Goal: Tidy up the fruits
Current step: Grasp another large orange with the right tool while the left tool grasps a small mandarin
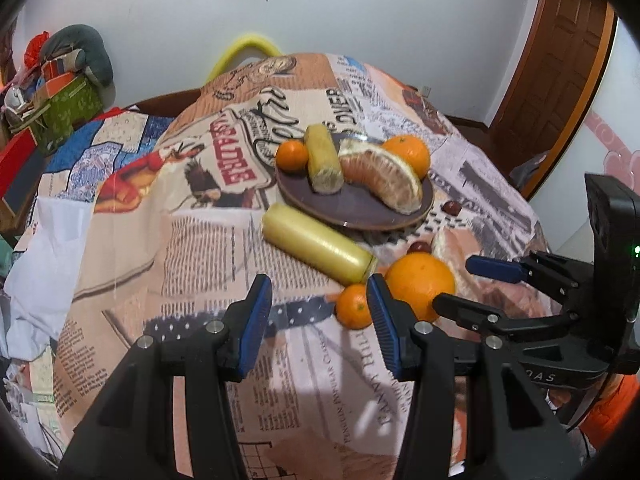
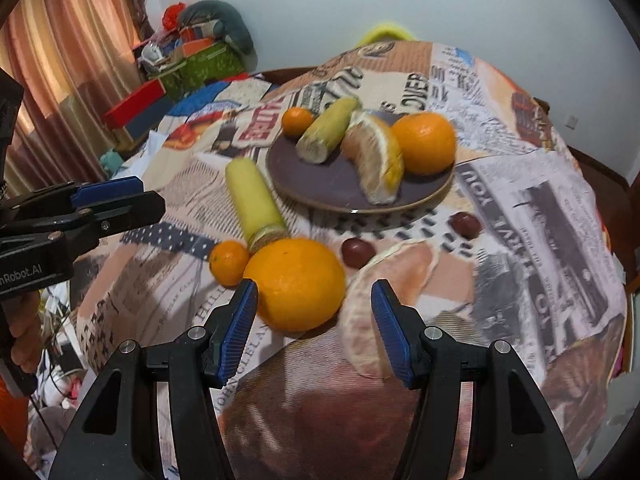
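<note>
A dark plate [image 1: 360,208] [image 2: 320,184] holds a small mandarin [image 1: 292,155], a corn piece [image 1: 323,160], a pomelo wedge [image 1: 384,178] and an orange [image 1: 407,152]. On the cloth near the plate lie a long yellow corn piece [image 1: 316,248] [image 2: 254,200], a small mandarin [image 1: 352,306] [image 2: 229,262], a large orange [image 1: 420,284] [image 2: 298,284], a pomelo wedge [image 2: 384,292] and two dark red dates [image 2: 356,252] [image 2: 464,224]. My left gripper [image 1: 320,320] is open, just short of the small mandarin. My right gripper [image 2: 314,328] is open, around the large orange's near side; it also shows in the left wrist view [image 1: 460,284].
The table [image 2: 540,220] has a newspaper-print cloth and drops off on all sides. Boxes and clutter [image 1: 52,100] sit at the far left. A yellow chair back [image 1: 244,50] stands behind the table. A wooden door [image 1: 560,72] is at right.
</note>
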Demonstrator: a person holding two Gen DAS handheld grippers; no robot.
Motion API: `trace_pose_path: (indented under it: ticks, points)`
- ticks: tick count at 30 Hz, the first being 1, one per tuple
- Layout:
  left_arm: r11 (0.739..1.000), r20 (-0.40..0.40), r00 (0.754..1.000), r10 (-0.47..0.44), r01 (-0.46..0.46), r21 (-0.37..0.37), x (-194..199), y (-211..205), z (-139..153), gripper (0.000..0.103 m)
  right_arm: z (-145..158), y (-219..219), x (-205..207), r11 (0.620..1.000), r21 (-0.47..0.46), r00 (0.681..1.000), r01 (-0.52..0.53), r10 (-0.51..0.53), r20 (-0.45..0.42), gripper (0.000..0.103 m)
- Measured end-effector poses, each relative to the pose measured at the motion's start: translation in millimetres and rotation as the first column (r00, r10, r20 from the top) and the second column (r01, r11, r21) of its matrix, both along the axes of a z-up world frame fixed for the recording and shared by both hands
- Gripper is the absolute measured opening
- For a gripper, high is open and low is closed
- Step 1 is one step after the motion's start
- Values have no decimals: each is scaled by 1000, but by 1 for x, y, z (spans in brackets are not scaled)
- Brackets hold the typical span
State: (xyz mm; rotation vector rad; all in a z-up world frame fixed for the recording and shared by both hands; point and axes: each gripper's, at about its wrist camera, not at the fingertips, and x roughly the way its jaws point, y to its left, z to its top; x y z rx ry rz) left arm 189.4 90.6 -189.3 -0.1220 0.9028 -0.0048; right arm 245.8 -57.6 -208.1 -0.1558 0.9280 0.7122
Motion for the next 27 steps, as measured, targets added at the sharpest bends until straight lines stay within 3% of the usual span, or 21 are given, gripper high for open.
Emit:
trace_pose_path:
  ticks: [4, 14, 18, 21, 27]
  points:
    - [1000, -20, 1000, 9, -9, -4, -2, 4, -11, 49, -6, 12, 1, 999, -15, 999, -31, 30, -11, 56]
    - [999, -46, 999, 25, -26, -23, -1, 13, -22, 49, -16, 30, 3, 997, -53, 998, -56, 57, 22, 73]
    - [1000, -44, 999, 19, -20, -20, -2, 10, -22, 49, -20, 34, 1, 994, -83, 996, -69, 73, 52, 73]
    - [1000, -44, 999, 12, -13, -22, -2, 8, -21, 49, -20, 32, 0, 993, -104, 995, -61, 69, 78, 63]
    - [1000, -40, 999, -11, 10, -27, -3, -2, -20, 49, -14, 19, 1, 998, -44, 998, -47, 49, 36, 62]
